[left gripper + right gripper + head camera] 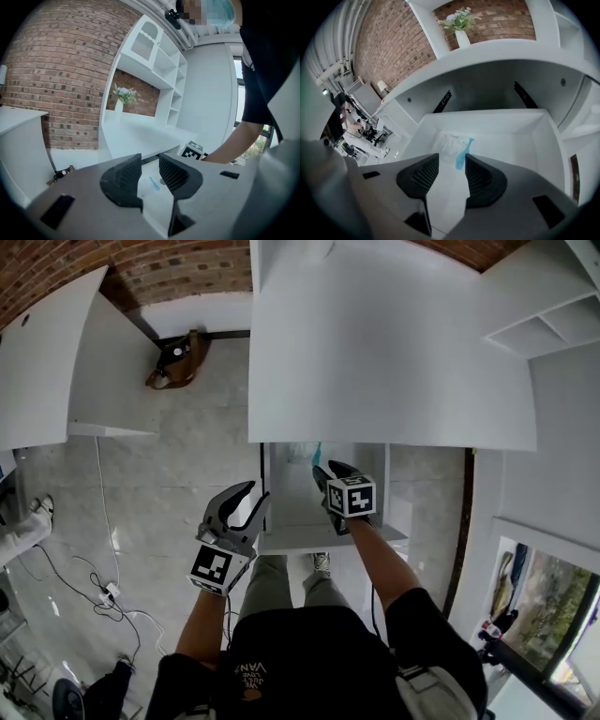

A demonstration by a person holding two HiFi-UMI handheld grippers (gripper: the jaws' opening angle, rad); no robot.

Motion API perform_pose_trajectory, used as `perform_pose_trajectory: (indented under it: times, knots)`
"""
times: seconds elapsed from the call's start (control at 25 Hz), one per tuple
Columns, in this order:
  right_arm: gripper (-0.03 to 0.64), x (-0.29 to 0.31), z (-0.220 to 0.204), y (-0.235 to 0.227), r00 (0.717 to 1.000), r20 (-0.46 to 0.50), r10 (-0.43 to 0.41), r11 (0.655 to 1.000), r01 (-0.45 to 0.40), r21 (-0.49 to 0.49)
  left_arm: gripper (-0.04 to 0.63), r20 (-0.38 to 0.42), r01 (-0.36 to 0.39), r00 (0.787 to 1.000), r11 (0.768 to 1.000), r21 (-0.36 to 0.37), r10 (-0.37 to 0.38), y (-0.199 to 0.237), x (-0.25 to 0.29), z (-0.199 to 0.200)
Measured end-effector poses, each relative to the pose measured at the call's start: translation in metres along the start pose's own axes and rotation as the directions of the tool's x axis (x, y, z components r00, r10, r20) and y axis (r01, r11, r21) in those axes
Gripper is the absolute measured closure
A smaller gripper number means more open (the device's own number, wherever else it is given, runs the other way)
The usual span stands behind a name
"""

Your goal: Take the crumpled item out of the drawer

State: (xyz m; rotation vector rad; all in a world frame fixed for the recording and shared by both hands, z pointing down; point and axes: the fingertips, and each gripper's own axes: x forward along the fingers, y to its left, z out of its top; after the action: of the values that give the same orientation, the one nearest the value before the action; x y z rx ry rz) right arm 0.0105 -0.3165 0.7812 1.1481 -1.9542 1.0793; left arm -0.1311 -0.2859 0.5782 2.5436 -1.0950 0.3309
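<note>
A crumpled white item with a light-blue strip point(453, 145) lies on the floor of the open white drawer point(543, 140), toward its back left. In the head view the crumpled item point(304, 454) shows just under the desk's edge, inside the drawer point(333, 538). My right gripper point(446, 174) hangs over the drawer, a little short of the item, open with nothing between its jaws; it also shows from above point(321, 472). My left gripper point(251, 495) stands open beside the drawer's left wall and holds nothing. Through its jaws point(150, 176) I see the item point(153, 183).
The white desk top point(384, 343) overhangs the back of the drawer. A vase of flowers point(461, 28) stands on the desk. Another white table point(47, 362) is at the left. A brown object point(178, 360) and cables point(103, 596) lie on the tiled floor.
</note>
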Motion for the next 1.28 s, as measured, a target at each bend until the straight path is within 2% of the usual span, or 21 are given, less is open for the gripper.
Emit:
perform_pose_trajectory:
  times: [0.2,0.48,0.68,0.92,1.28]
  knots:
    - [0.439,0.031,-0.015,-0.019,0.998,-0.055,-0.004,0.996,0.009,0.086,0.499,-0.031,0.029,0.999,1.0,-0.012,-0.029,0.007,0.016,-0.011]
    - [0.428,0.06,-0.025,-0.028,0.995,-0.101,-0.004,0.989,0.019,0.147,0.499,-0.05,0.05,0.997,0.999,-0.006,-0.05,0.015,0.025,-0.025]
    - [0.502,0.07,-0.027,-0.024,0.993,-0.111,0.024,0.989,-0.007,0.147,0.499,-0.071,0.051,0.996,0.998,-0.029,-0.053,0.015,0.025,-0.031]
    - [0.597,0.067,-0.027,-0.02,0.993,-0.119,0.019,0.996,-0.008,0.094,0.499,-0.069,0.03,0.997,0.999,-0.036,-0.032,0.015,0.022,-0.032]
    - [0.607,0.03,-0.011,-0.011,0.997,-0.08,0.007,0.999,-0.01,-0.036,0.499,-0.05,0.003,0.999,0.999,-0.034,-0.005,0.006,0.021,-0.019]
